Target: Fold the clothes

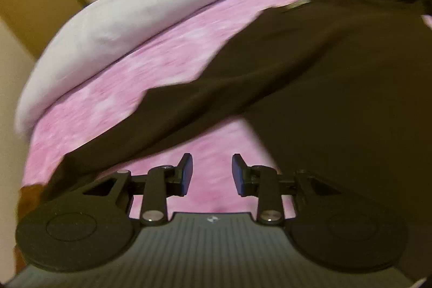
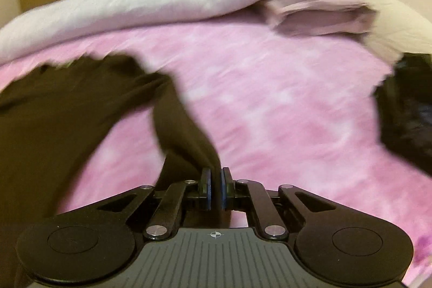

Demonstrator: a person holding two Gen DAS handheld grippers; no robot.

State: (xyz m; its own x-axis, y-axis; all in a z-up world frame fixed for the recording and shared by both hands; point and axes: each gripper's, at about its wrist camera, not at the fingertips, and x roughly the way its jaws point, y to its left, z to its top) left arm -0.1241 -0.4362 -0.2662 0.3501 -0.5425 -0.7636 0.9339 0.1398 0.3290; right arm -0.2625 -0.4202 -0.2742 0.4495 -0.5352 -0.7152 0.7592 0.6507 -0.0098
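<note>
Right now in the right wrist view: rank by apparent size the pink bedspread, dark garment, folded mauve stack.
1. pink bedspread, fills most of the frame.
2. dark garment, large, but close to the camera, clamped in the right gripper.
3. folded mauve stack, smallest; it lies farthest off.

Each camera sits just behind its own gripper, looking forward and down, close over a pink bedspread [image 1: 167,64]. The left view is tilted. Both share the bedspread, the dark garment [image 2: 59,104] and the pale duvet [image 2: 151,2] beyond.
</note>
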